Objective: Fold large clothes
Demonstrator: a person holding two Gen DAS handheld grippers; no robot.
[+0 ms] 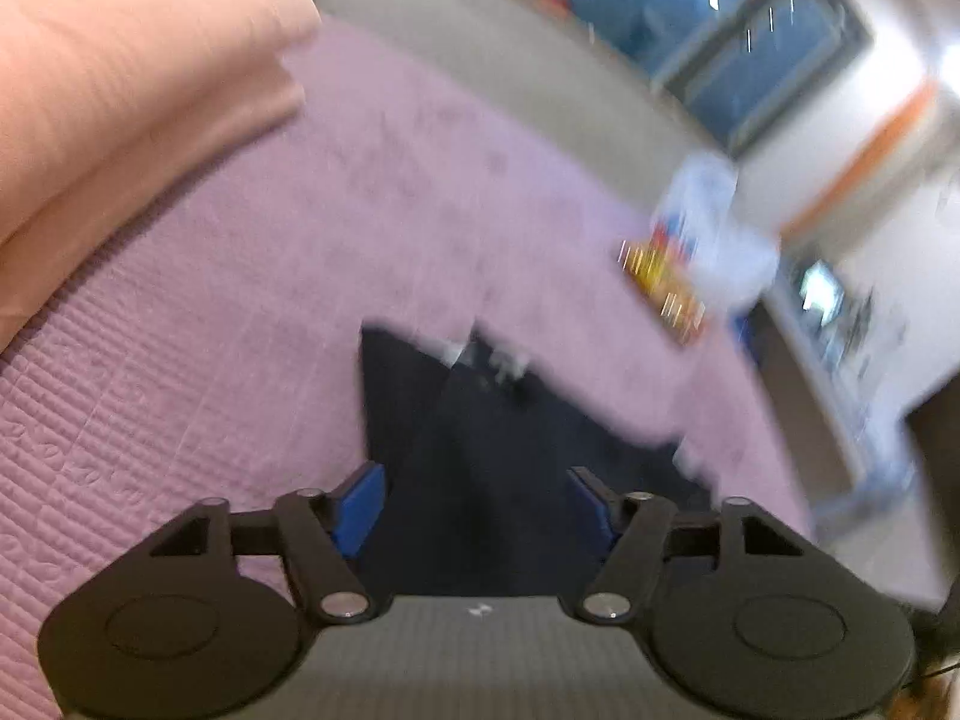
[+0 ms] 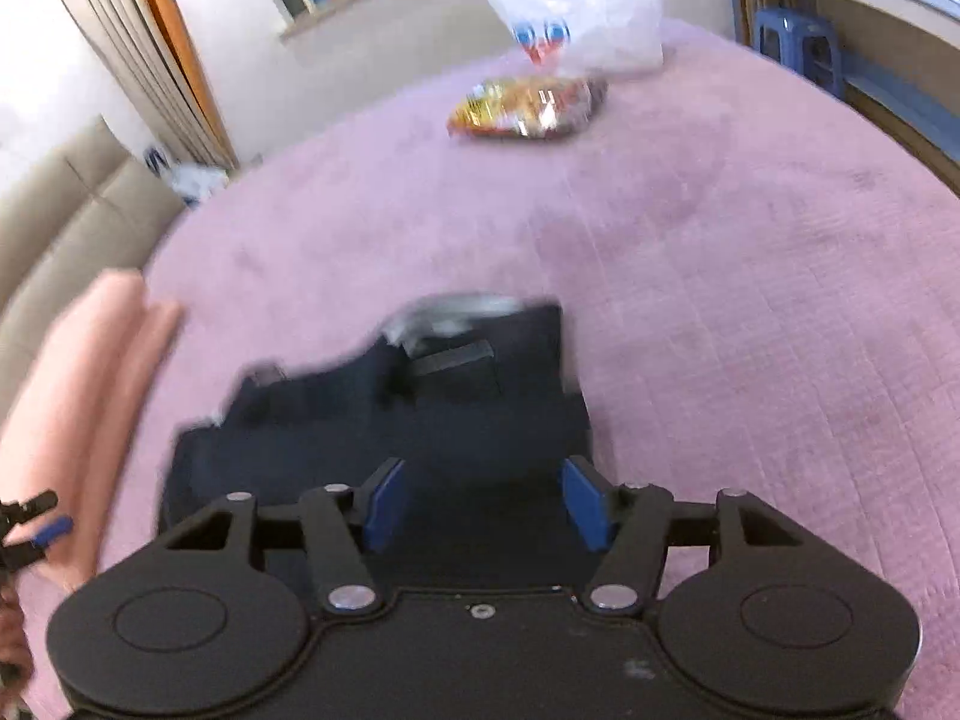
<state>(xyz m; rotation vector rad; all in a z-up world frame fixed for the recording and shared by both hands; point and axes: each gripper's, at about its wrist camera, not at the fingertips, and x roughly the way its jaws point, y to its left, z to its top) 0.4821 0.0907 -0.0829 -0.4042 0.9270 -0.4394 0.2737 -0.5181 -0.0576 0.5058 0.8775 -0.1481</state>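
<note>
Directly ahead of both spread jaws, dark garment (image 2: pixel 420 408) on purple bedspread (image 2: pixel 750 300)

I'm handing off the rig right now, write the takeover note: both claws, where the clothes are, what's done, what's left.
Left claw: open, empty, above the dark navy garment.
Right claw: open, empty, over the same garment.
The garment lies bunched on the pink bedspread, apparently not folded yet. Folded peach cloth sits left of it.
Left: flatten and fold the garment. Snack packet and plastic bag lie farther off.

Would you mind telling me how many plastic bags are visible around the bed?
2: a white bag on the bedspread's far end, another beside the headboard. Others may be hidden.
</note>
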